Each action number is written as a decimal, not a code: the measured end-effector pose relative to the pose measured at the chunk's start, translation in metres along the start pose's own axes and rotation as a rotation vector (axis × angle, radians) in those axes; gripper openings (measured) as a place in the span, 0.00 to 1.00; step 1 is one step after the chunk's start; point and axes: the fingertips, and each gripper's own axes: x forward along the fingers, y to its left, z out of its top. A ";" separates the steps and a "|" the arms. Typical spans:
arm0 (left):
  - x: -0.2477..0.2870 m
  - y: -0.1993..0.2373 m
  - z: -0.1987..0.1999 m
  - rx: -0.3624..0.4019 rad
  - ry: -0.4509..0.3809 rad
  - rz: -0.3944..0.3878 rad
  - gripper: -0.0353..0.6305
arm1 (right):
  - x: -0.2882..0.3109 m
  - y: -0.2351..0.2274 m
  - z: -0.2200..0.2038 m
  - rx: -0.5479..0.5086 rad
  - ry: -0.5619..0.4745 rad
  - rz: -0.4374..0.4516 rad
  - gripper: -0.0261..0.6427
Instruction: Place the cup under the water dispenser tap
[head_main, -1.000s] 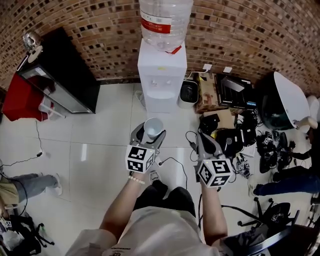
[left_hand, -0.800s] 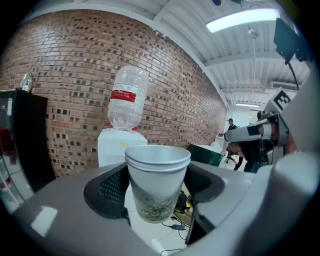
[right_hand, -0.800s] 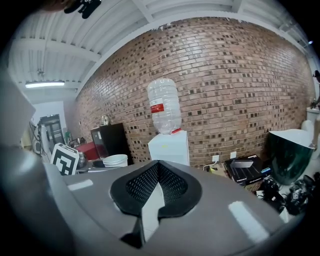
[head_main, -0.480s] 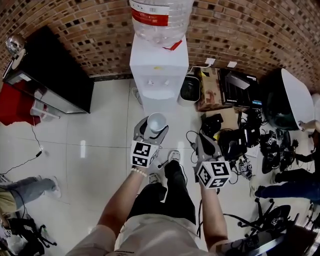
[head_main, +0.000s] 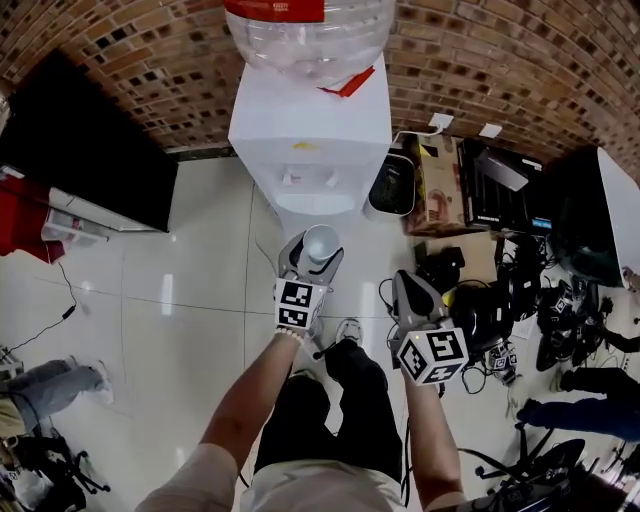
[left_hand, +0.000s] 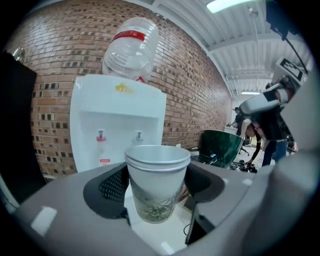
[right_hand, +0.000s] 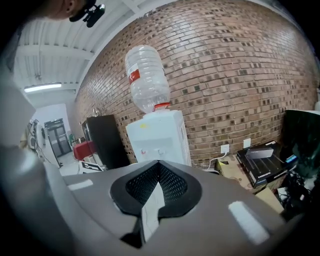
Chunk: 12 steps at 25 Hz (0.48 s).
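A white paper cup (head_main: 320, 243) with a faint leaf print (left_hand: 157, 187) stands upright between the jaws of my left gripper (head_main: 312, 256), which is shut on it. In the left gripper view it is held a short way in front of the white water dispenser (left_hand: 117, 125). The dispenser's red tap (left_hand: 100, 136) and second tap (left_hand: 138, 136) sit above the cup's rim, farther back. A clear bottle (head_main: 310, 35) tops the dispenser (head_main: 310, 130). My right gripper (head_main: 412, 292) hangs to the right, shut and empty (right_hand: 158, 170), pointing at the dispenser (right_hand: 157, 135).
A black cabinet (head_main: 90, 150) stands left of the dispenser against the brick wall. A black bin (head_main: 392, 185), cardboard boxes (head_main: 440, 185), cables and black gear (head_main: 500, 300) crowd the floor to the right. Another person's leg (head_main: 40, 385) lies at the lower left.
Both grippers have moved forward and down toward the dispenser, which now looms larger. The cup stays gripped in the left gripper; the right stays shut.
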 end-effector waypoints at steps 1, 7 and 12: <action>0.014 0.007 -0.008 -0.016 -0.010 0.007 0.57 | 0.000 0.000 0.001 0.002 0.001 0.000 0.04; 0.096 0.035 -0.048 0.016 -0.044 0.014 0.57 | -0.008 0.007 0.010 0.011 0.006 -0.006 0.04; 0.144 0.049 -0.070 0.087 -0.050 0.015 0.57 | -0.012 0.010 0.016 0.019 0.010 -0.009 0.04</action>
